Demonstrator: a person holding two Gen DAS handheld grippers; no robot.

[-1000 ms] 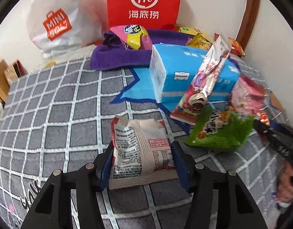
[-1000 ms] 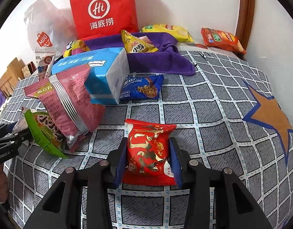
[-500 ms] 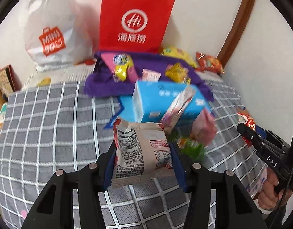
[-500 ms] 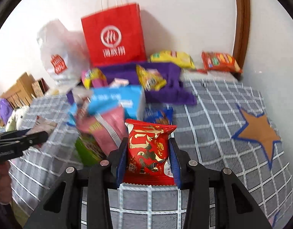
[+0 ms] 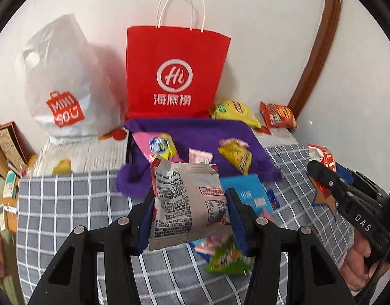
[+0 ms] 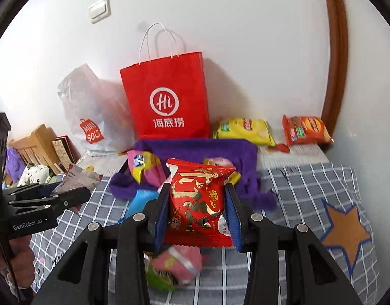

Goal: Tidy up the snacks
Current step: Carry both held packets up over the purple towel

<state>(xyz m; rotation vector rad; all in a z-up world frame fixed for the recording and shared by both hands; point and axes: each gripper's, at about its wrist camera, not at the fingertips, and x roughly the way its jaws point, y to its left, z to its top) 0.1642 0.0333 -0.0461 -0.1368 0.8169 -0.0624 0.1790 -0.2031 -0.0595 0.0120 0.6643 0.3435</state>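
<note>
My left gripper (image 5: pixel 190 213) is shut on a grey-white snack packet (image 5: pixel 187 203), back side with print facing me, held in the air above the checked bed cover (image 5: pixel 68 208). My right gripper (image 6: pixel 197 211) is shut on a red and gold snack packet (image 6: pixel 197 200), also lifted off the bed. In the left wrist view the right gripper (image 5: pixel 322 175) shows at the right edge; in the right wrist view the left gripper (image 6: pixel 75 190) shows at the left with its packet. A red paper bag (image 5: pixel 174 73) stands open-topped against the wall behind a purple towel (image 5: pixel 200 132).
A white plastic bag (image 5: pixel 63 86) leans beside the red bag. On the towel lie a pink-yellow packet (image 5: pixel 159 147) and a yellow packet (image 5: pixel 235 155). A yellow bag (image 6: pixel 243 129) and an orange bag (image 6: pixel 304 129) lie by the wall. A blue tissue pack (image 5: pixel 248 193) and pink and green packets (image 6: pixel 174 267) lie below.
Both grippers have risen well above the bed with their packets still gripped. The view now takes in the whole red bag and its handles; the pile of snacks has dropped lower in both frames.
</note>
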